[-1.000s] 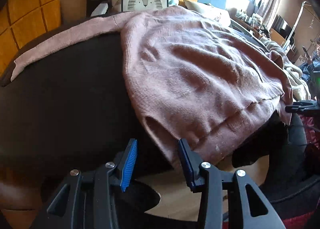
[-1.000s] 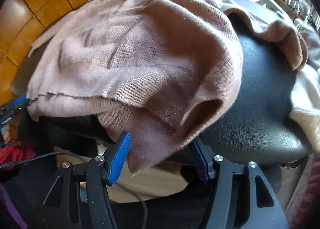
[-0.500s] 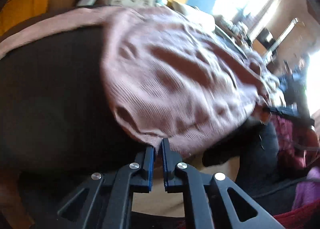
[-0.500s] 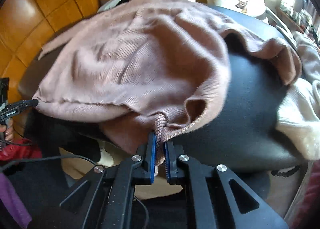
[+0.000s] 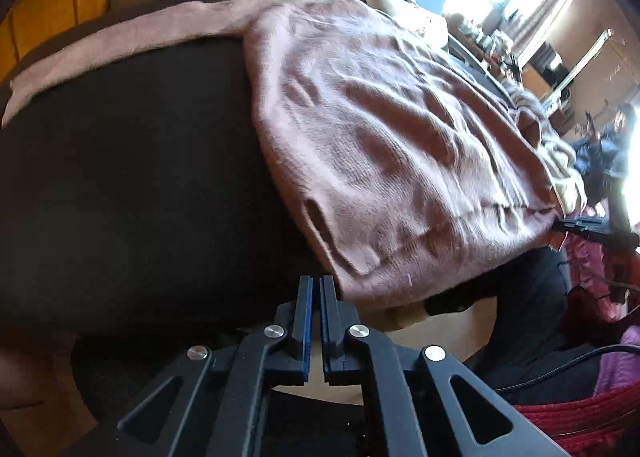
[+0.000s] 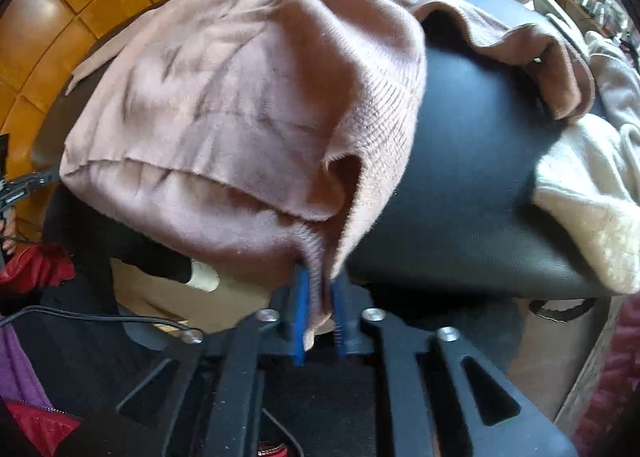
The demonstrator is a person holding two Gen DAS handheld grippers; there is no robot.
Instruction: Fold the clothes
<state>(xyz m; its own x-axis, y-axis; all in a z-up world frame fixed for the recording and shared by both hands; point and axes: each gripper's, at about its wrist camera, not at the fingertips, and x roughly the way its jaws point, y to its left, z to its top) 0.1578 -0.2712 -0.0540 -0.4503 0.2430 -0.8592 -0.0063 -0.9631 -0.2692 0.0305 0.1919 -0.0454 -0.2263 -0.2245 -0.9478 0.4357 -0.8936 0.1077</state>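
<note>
Through my left wrist camera my left gripper (image 5: pixel 316 285) sits pinched together just left of the pink sweater (image 5: pixel 400 161) hem on the dark cushion (image 5: pixel 120 193), any fabric caught hidden, while in the right view my right gripper (image 6: pixel 320 289), jaws just reopening narrowly, pinches a blurred sweater (image 6: pixel 240 105) fold, pads half buried.

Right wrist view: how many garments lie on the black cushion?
2. The pink sweater covers the left and middle of the black cushion. A cream garment lies at its right edge. More may be hidden beneath them.
</note>
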